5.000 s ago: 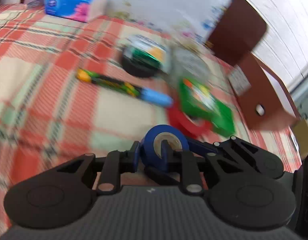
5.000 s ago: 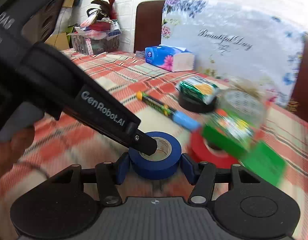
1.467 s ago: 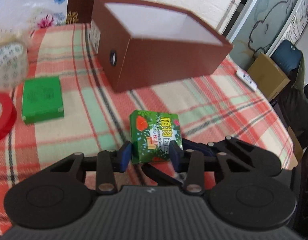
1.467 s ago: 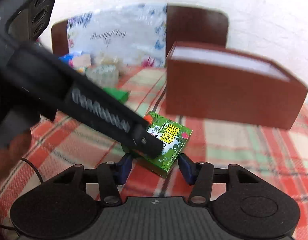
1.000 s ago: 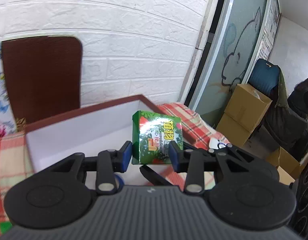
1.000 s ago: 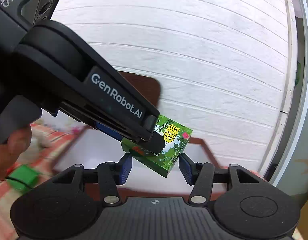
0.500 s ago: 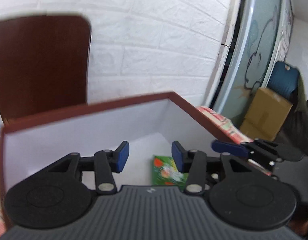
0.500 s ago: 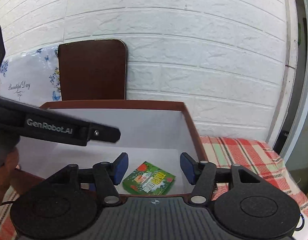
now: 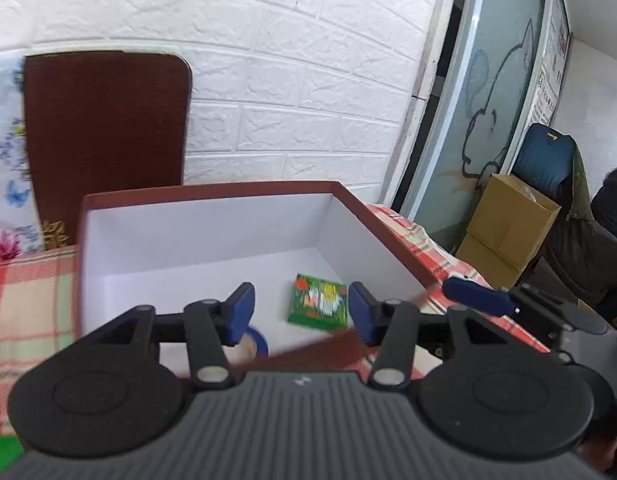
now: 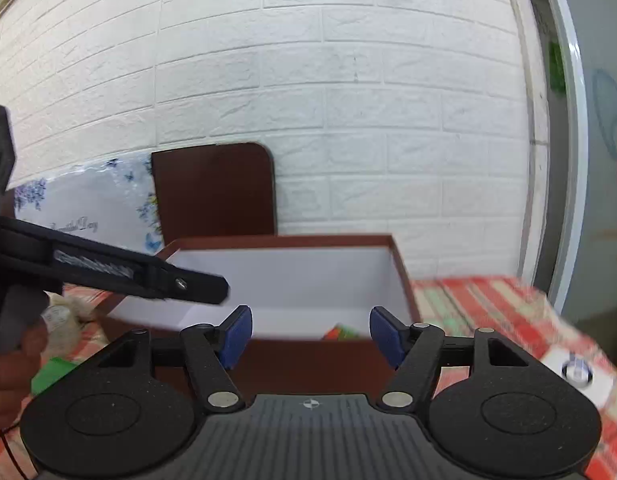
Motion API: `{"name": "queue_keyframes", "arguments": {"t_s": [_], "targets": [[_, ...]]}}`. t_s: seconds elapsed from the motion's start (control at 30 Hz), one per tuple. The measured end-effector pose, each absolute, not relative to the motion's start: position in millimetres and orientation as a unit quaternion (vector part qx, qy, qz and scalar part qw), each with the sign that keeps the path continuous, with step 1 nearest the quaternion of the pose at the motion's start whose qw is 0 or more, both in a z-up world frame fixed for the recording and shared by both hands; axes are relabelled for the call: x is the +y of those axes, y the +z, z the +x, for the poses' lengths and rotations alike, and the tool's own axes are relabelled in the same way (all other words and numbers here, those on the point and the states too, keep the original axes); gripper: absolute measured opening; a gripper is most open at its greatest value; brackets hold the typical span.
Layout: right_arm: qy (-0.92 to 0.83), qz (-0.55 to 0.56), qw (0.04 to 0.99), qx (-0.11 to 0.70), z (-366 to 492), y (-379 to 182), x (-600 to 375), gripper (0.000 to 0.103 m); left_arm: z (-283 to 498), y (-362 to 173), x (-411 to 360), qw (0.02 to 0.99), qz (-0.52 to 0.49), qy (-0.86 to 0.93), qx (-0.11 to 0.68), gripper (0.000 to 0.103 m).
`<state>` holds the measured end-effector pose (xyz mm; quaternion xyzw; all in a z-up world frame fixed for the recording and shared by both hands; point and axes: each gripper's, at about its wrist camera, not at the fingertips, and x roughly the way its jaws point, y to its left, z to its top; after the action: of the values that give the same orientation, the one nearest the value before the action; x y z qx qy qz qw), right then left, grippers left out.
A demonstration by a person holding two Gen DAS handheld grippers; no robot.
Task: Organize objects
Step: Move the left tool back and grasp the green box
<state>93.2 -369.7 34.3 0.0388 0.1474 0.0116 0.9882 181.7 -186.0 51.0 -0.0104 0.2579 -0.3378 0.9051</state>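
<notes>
flat green packet (image 9: 319,306), white-lined brown box (image 9: 212,224)

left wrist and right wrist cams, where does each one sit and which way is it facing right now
Left wrist: on the left gripper, looking down into the brown box at the green packet and blue tape roll; open fingers show.
Right wrist: on the right gripper, lower, facing the box's side and brick wall; open fingers show.
Shared: box, packet, each other's gripper.
</notes>
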Motion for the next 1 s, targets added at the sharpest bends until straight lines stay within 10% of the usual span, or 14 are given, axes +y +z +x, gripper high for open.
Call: {"name": "queue_keyframes", "arguments": {"t_s": [0.6, 0.8, 1.0], "targets": [[0.201, -0.028, 0.928, 0.313, 89.4, -29.3, -181.4, 0.067, 93.0, -39.5, 97.3, 0.919, -0.13, -0.067, 0.365, 0.056], [0.206, -0.023, 0.937, 0.283, 131.0, -22.2, -129.5, 0.084, 96.5, -33.5, 124.2, 0.925, -0.156, -0.067, 0.341, 0.056], [0.198, -0.085, 0.924, 0.316, 159.2, -36.8, -103.1, 0.069, 102.4, -39.6, 126.9, 0.918, -0.178, -0.088, 0.344, 0.056]]}}
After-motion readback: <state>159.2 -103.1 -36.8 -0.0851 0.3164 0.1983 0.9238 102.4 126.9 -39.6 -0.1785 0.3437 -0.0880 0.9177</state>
